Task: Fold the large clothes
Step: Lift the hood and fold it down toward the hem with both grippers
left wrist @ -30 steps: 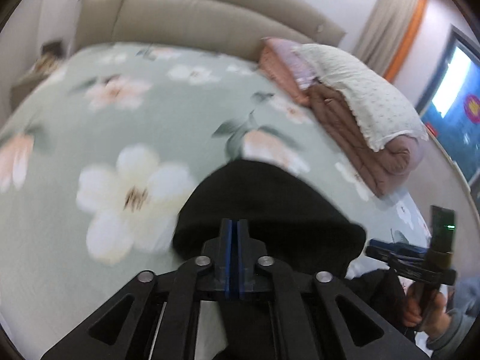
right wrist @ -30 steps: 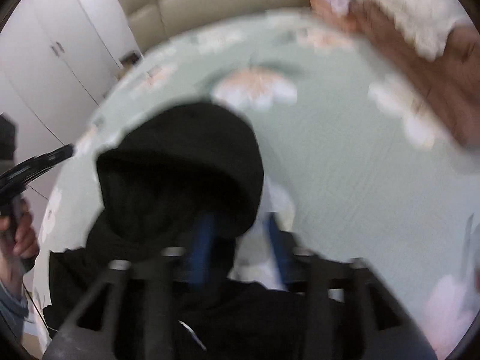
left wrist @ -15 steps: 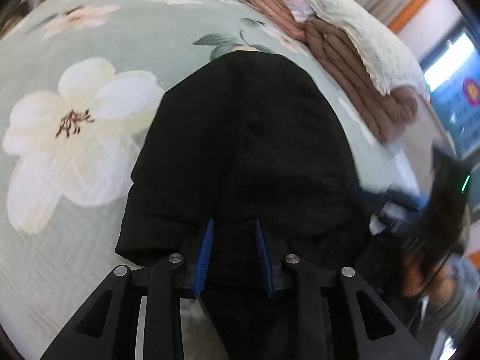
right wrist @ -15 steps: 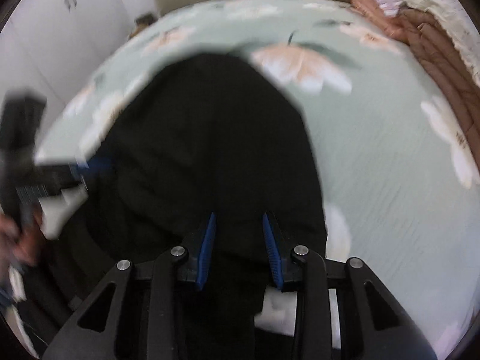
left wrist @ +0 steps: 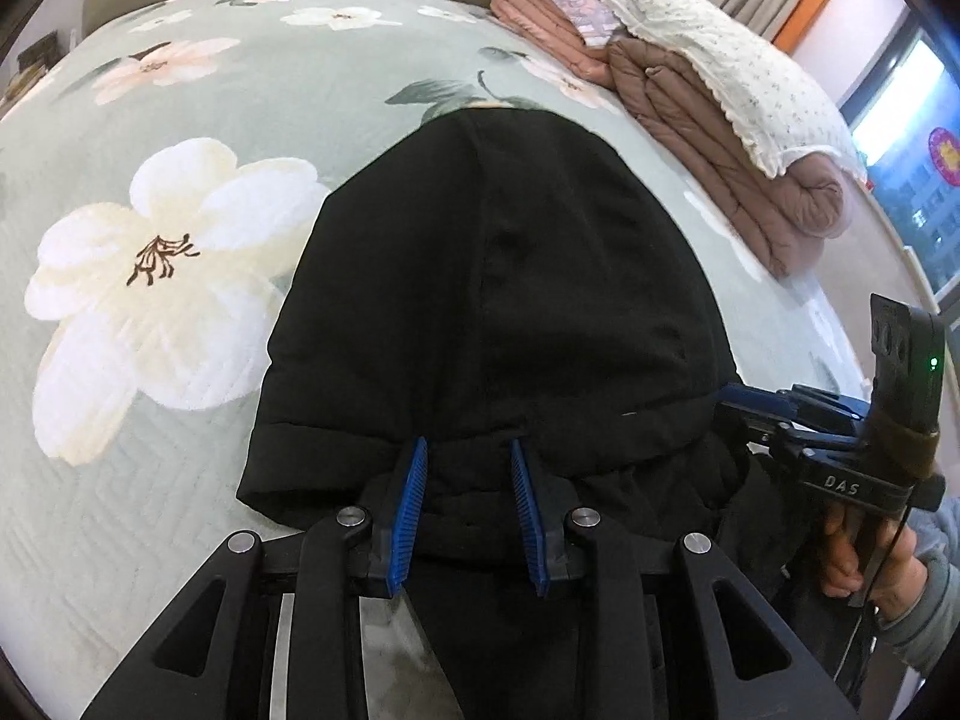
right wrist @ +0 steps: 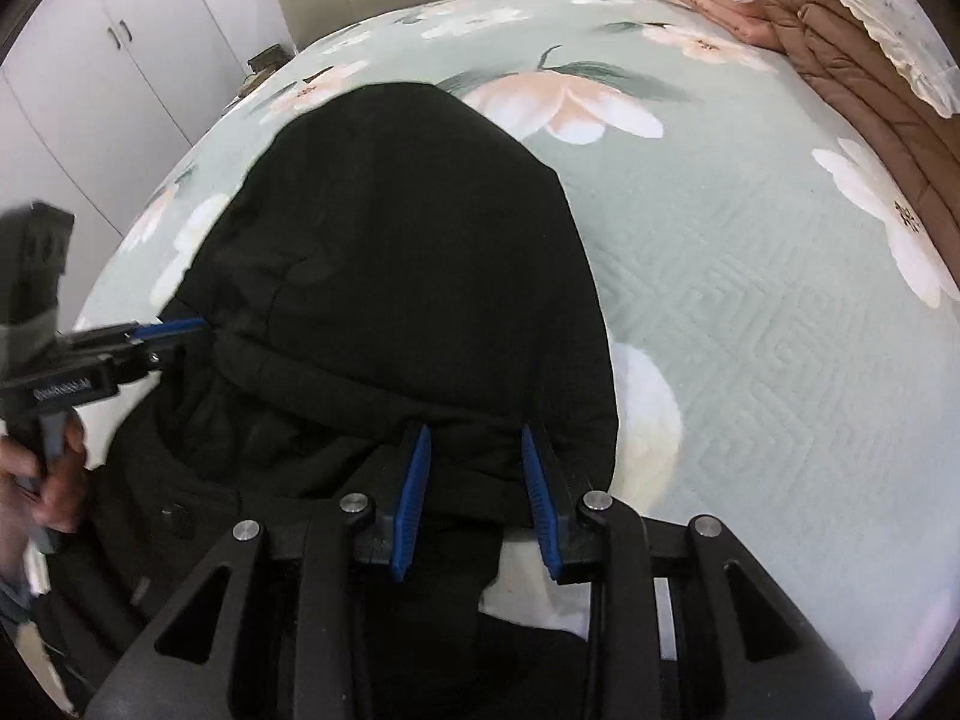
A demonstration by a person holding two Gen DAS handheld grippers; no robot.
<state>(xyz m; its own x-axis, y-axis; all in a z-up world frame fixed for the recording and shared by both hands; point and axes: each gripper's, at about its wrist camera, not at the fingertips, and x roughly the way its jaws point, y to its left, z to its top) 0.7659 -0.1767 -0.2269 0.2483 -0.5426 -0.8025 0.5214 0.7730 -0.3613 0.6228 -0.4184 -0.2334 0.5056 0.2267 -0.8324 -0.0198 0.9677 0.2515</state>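
A black hooded coat point(left wrist: 498, 300) is spread on the bed point(left wrist: 180, 420), its hood laid flat over the floral quilt and pointing toward the headboard. The left gripper point(left wrist: 468, 510) is held at the hood's lower hem, its 2 blue pads set apart with black fabric between them (no pressing is seen). The right gripper point(right wrist: 477, 498) is held likewise at the hem's other side, pads apart over cloth. A stack of folded blankets point(left wrist: 690, 90) is seen along the bed's far right edge, well apart from the coat.
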